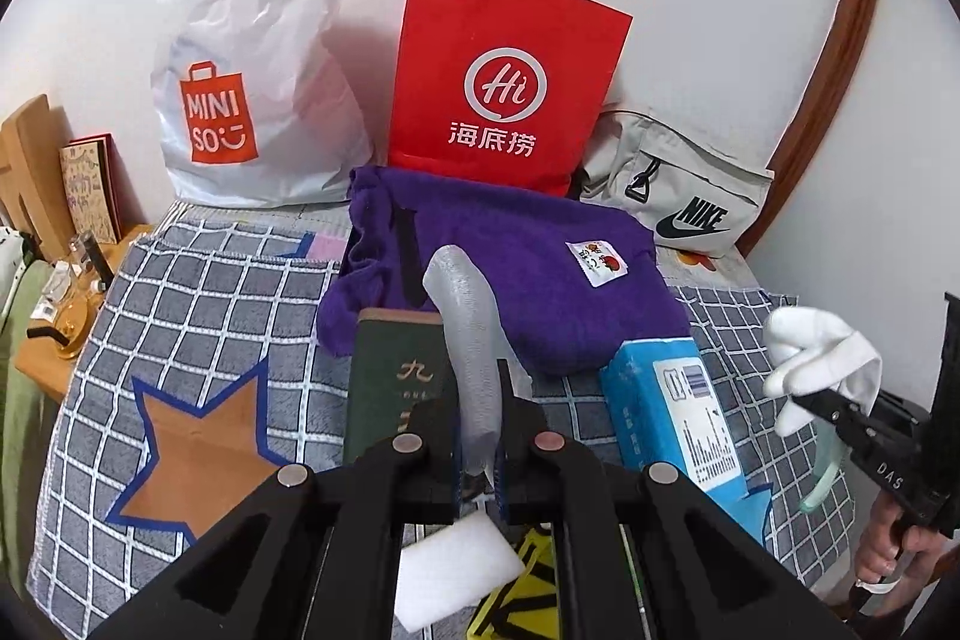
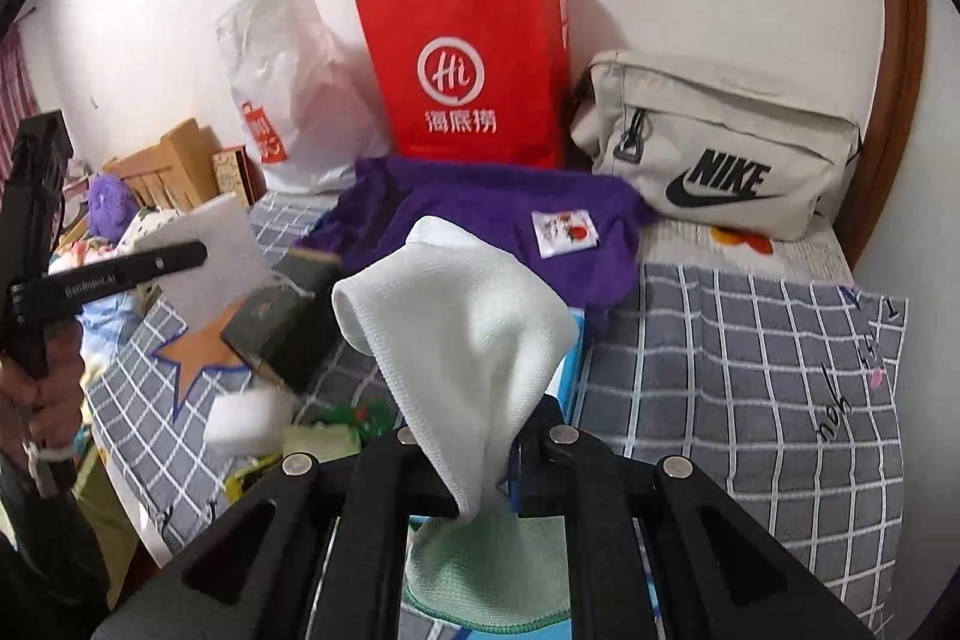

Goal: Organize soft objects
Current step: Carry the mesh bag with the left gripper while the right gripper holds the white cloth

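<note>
My left gripper (image 1: 478,451) is shut on a thin white foam sheet (image 1: 465,340) seen edge-on; in the right wrist view the sheet (image 2: 210,256) shows flat, held up at the left. My right gripper (image 2: 483,466) is shut on a white cloth (image 2: 465,334), with a green cloth (image 2: 486,574) hanging below it; the white cloth also shows in the left wrist view (image 1: 822,358). A purple towel (image 1: 528,268) lies on the checked blanket (image 1: 198,292) in front of a red paper bag (image 1: 504,82), a white Miniso bag (image 1: 252,58) and a grey Nike pouch (image 2: 720,148).
A dark green book (image 1: 393,388), a blue box (image 1: 678,418) and a white foam block (image 1: 456,574) lie on the blanket near the grippers. A wooden bedside shelf (image 1: 54,340) with clutter stands left. The wall is behind the bags.
</note>
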`<state>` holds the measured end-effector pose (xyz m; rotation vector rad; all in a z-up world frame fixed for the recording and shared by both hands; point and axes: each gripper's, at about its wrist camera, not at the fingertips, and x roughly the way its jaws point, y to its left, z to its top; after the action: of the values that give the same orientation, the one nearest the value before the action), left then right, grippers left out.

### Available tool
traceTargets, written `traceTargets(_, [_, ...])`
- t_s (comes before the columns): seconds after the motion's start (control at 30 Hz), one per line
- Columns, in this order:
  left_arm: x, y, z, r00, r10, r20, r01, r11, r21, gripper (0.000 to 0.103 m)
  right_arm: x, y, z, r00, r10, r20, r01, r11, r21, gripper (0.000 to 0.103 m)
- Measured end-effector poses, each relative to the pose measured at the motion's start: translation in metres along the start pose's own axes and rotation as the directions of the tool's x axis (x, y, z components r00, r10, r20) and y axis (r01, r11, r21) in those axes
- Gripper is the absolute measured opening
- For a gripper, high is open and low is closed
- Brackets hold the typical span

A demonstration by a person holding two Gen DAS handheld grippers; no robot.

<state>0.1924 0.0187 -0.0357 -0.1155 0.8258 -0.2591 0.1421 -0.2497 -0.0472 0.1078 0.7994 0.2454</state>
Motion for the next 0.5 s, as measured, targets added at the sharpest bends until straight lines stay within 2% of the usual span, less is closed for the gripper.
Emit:
traceTargets(0.2, [0.013, -0.006, 0.016, 1.000, 0.012, -0.010, -0.012, 1.000, 0.014, 0.007, 0.007, -0.005, 0.023, 0.999, -0.031, 0.031, 0.031, 0.999, 0.017, 0.010])
traceTargets(0.5, [0.037, -0.014, 0.043, 1.000, 0.021, -0.010, -0.020, 0.999, 0.032, 0.007, 0.031, -0.014, 0.054, 0.999, -0.021, 0.035, 0.021, 1.000, 0.011, 0.010])
